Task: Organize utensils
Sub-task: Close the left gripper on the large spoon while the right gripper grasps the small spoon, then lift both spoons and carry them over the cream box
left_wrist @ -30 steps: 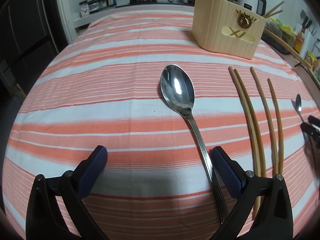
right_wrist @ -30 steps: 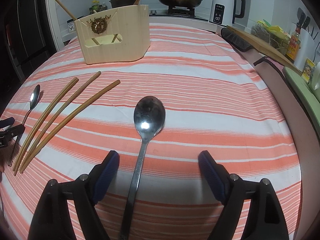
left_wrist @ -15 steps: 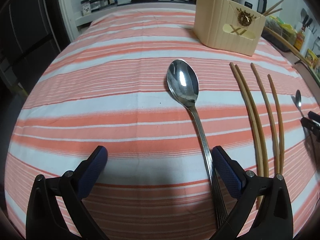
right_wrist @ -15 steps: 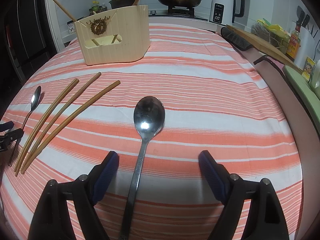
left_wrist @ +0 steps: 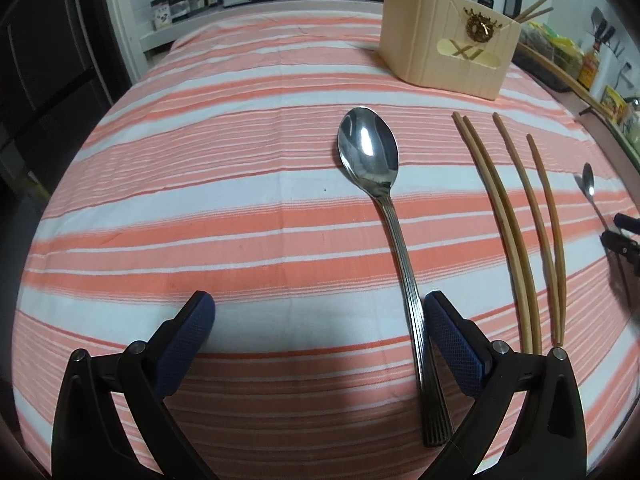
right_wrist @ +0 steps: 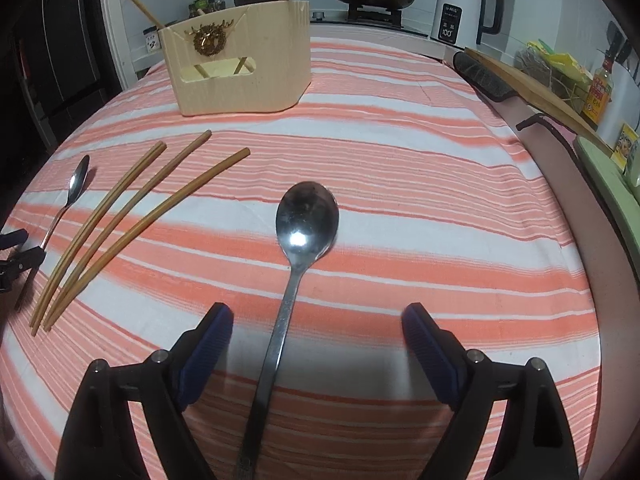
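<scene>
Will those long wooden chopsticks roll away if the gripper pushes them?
Probably a little. The chopsticks look thin, rounded and smooth, so a sideways nudge could roll or skid them, though the striped cloth may slow them. They look stiff and light. They lie flat and close together, so pinching just one could be tricky.

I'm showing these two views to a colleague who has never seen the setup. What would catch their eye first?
Probably the large steel spoon lying alone mid-cloth, its handle running toward the open left gripper. Next, the loose wooden chopsticks fanned out on the striped tablecloth to its right, with the cream utensil holder standing behind them, a few chopsticks already in it. In the right wrist view a second spoon lies between the open right gripper's fingers.
</scene>
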{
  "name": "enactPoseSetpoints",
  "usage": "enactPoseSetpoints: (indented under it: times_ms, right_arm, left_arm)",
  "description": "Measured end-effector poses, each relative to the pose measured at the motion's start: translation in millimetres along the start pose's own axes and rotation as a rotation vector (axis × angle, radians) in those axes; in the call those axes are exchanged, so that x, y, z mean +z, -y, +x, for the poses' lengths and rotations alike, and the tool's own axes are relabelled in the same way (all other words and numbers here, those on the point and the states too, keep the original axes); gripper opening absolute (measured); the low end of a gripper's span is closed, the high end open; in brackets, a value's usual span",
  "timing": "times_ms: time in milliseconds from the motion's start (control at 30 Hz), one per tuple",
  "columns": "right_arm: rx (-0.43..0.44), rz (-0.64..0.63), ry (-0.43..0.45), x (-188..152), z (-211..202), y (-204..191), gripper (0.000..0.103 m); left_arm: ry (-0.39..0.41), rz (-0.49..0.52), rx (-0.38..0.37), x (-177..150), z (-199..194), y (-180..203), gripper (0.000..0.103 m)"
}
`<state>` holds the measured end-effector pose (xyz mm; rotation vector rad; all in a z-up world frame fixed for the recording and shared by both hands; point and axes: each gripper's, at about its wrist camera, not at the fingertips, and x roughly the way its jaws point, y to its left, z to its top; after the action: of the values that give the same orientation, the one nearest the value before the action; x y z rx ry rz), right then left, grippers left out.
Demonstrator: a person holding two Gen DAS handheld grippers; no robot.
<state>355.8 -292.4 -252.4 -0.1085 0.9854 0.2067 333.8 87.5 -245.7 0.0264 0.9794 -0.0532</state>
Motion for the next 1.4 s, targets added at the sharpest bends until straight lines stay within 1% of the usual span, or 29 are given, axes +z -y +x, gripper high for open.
enactPoseSetpoints:
  times_ms: [100, 200, 267, 367, 500, 633, 767, 867, 900, 967, 1033, 1067, 1100, 1133, 1167, 1200, 1233, 1300, 1400]
  right_arm:
    - [-0.003, -0.013, -0.045, -7, -6, -2, 0.090]
    - [0.004, -0.030, -0.067, -8, -8, -3, 0.090]
    - [0.010, -0.042, -0.066, -3, -5, -3, 0.090]
    - [0.018, -0.036, -0.041, 6, 2, 1, 0.090]
    - [0.016, 0.006, -0.008, 20, 12, 8, 0.090]
    - [0.025, 0.021, 0.008, 28, 16, 2, 0.090]
    - [-0.017, 0.002, 0.006, 38, 23, -9, 0.089]
    - [-0.045, 0.014, 0.014, 43, 27, -13, 0.088]
    - [-0.050, 0.019, 0.018, 44, 27, -13, 0.088]
    - [-0.049, 0.026, 0.033, 44, 26, -15, 0.080]
    - [-0.057, 0.021, 0.048, 45, 24, -18, 0.064]
    - [-0.056, 0.020, 0.054, 46, 23, -19, 0.059]
    - [-0.057, 0.023, 0.058, 47, 24, -20, 0.050]
    - [-0.056, 0.026, 0.061, 49, 25, -21, 0.044]
    - [-0.053, 0.028, 0.063, 52, 27, -21, 0.043]
    - [-0.044, 0.031, 0.068, 54, 28, -20, 0.035]
    - [-0.034, 0.034, 0.076, 57, 29, -20, 0.036]
    - [-0.015, 0.040, 0.097, 59, 31, -16, 0.035]
    - [0.059, 0.081, 0.147, 57, 20, -6, 0.035]
  left_arm:
    - [-0.007, 0.001, -0.004, -2, -2, -1, 0.103]
    - [-0.043, 0.015, -0.021, 6, 1, 0, 0.102]
    - [-0.072, 0.030, -0.032, 14, 5, 0, 0.103]
    - [-0.101, 0.056, -0.037, 25, 12, 5, 0.102]
    - [-0.081, 0.033, -0.019, 34, 20, 10, 0.103]
    - [-0.045, 0.007, -0.005, 40, 25, 14, 0.103]
    - [-0.043, -0.008, 0.006, 54, 34, 16, 0.103]
    - [-0.045, -0.022, 0.016, 63, 40, 16, 0.103]
    - [-0.046, -0.024, 0.020, 65, 42, 17, 0.103]
    - [-0.044, -0.024, 0.024, 68, 44, 20, 0.101]
    - [-0.027, -0.006, 0.021, 70, 42, 25, 0.089]
    - [-0.019, 0.005, 0.008, 71, 41, 28, 0.083]
    - [-0.012, 0.013, -0.001, 71, 40, 30, 0.075]
    - [-0.008, 0.020, -0.005, 73, 40, 33, 0.067]
    - [-0.003, 0.025, -0.014, 75, 40, 36, 0.061]
    - [0.005, 0.034, -0.016, 77, 40, 38, 0.049]
    - [0.016, 0.042, -0.026, 79, 40, 40, 0.041]
    - [0.029, 0.052, -0.030, 81, 41, 40, 0.041]
    - [0.070, 0.057, -0.040, 76, 29, 39, 0.041]
